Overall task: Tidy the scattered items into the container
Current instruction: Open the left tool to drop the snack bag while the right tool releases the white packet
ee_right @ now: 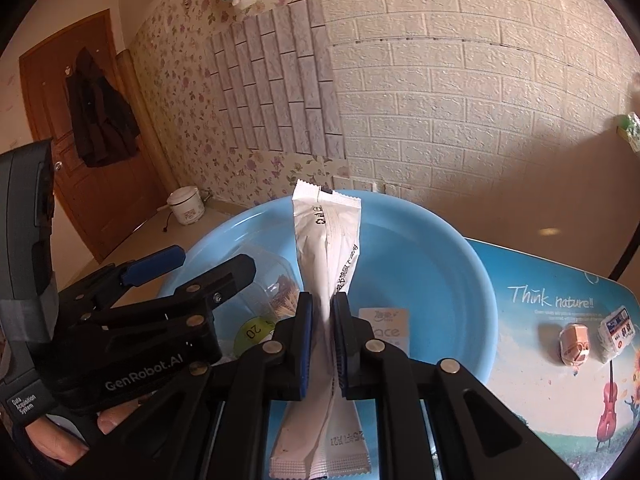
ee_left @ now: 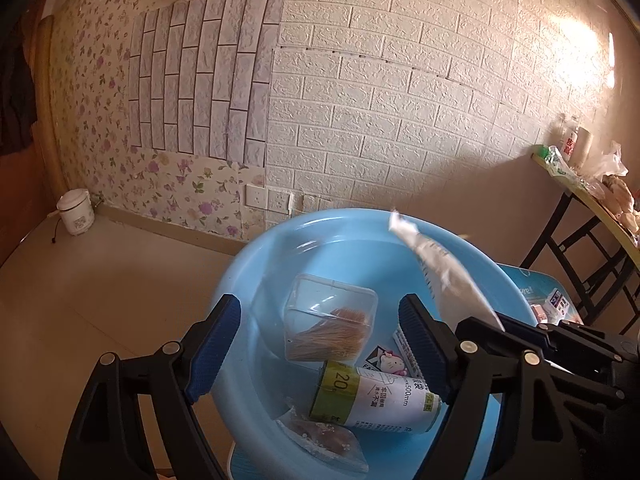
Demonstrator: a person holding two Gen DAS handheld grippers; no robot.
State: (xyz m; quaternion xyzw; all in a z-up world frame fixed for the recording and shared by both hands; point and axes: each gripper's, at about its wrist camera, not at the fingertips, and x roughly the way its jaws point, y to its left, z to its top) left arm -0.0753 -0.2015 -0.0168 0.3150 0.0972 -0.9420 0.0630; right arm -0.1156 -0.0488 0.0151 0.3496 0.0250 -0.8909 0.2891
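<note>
A light blue basin (ee_left: 276, 248) (ee_right: 440, 256) stands on a printed blue mat (ee_right: 540, 320). In it lie a clear toothpick box (ee_left: 328, 328), a white roll with a green band (ee_left: 376, 396), a Hello Kitty pack (ee_left: 394, 360) and a clear snack bag (ee_left: 324, 440). My left gripper (ee_left: 320, 344) is open and empty just above the basin. My right gripper (ee_right: 322, 340) is shut on a white sachet (ee_right: 326, 248) and holds it upright over the basin; the sachet also shows in the left wrist view (ee_left: 444, 272). Two small wrapped items (ee_right: 572, 344) (ee_right: 614, 332) lie on the mat to the right.
A white rice cooker (ee_left: 76, 212) stands on the floor by the flowered wall. A folding table (ee_left: 592, 216) with bags and a bottle stands at the right. A brown door with a dark coat (ee_right: 100, 120) is at the left.
</note>
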